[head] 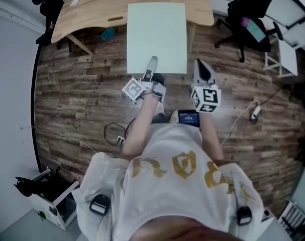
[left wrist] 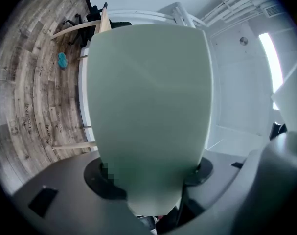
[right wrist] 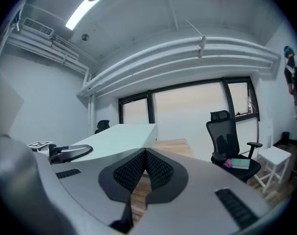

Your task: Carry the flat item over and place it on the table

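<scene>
The flat item is a pale green board (head: 157,34), held level above the wood floor with its far end over the wooden table (head: 92,9). My left gripper (head: 152,63) is shut on the middle of the board's near edge. In the left gripper view the board (left wrist: 148,106) fills the frame and runs down between the two jaws of the left gripper (left wrist: 148,180). My right gripper (head: 199,64) hovers just right of the board's near right corner, apart from it. Its pads meet in the right gripper view (right wrist: 146,156) with nothing between them; the board (right wrist: 124,136) lies to its left.
A black office chair (head: 252,19) and a white stool (head: 285,59) stand to the table's right. Cables (head: 114,132) lie on the floor by the person's left side. A teal object (head: 108,33) lies under the table. A white cart (head: 52,200) stands at the lower left.
</scene>
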Demonstrator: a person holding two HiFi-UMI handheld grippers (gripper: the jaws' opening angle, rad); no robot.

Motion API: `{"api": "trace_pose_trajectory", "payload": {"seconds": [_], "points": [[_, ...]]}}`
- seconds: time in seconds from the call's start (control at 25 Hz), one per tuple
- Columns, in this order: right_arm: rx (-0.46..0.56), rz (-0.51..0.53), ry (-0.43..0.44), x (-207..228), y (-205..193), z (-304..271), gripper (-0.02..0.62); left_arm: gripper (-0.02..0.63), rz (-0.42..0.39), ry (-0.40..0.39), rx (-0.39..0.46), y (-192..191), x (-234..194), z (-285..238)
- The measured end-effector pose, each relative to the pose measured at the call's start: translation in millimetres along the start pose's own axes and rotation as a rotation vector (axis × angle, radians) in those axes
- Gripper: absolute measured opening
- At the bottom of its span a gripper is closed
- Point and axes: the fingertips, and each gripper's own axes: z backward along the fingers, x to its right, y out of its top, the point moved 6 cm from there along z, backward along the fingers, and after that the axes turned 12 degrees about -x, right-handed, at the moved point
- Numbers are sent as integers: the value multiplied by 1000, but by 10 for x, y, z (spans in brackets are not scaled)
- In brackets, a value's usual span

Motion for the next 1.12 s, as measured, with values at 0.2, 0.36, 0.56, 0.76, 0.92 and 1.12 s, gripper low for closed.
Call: {"api": "trace_pose_trajectory", "payload": {"seconds": [0.2, 0.36, 0.56, 0.76, 0.92, 1.12], "points": [[7, -5, -4, 37, 0, 66, -2, 281, 15, -3, 15, -40, 23, 15], [11, -2, 2, 108, -10, 118, -2, 281, 6, 9, 17, -118, 20, -8], [12, 1, 4, 157, -23, 81, -2, 281, 18, 17, 18, -130, -15, -45], [-1, -8, -5, 260, -44, 40, -2, 281, 28, 19, 21, -140, -74, -141], [-8, -8, -7, 318, -30, -44, -2, 281, 30, 22, 12, -117, -101, -213], [-9, -7, 0, 364, 29, -200, -2, 281, 10, 26, 2, -41, -137, -320]]}}
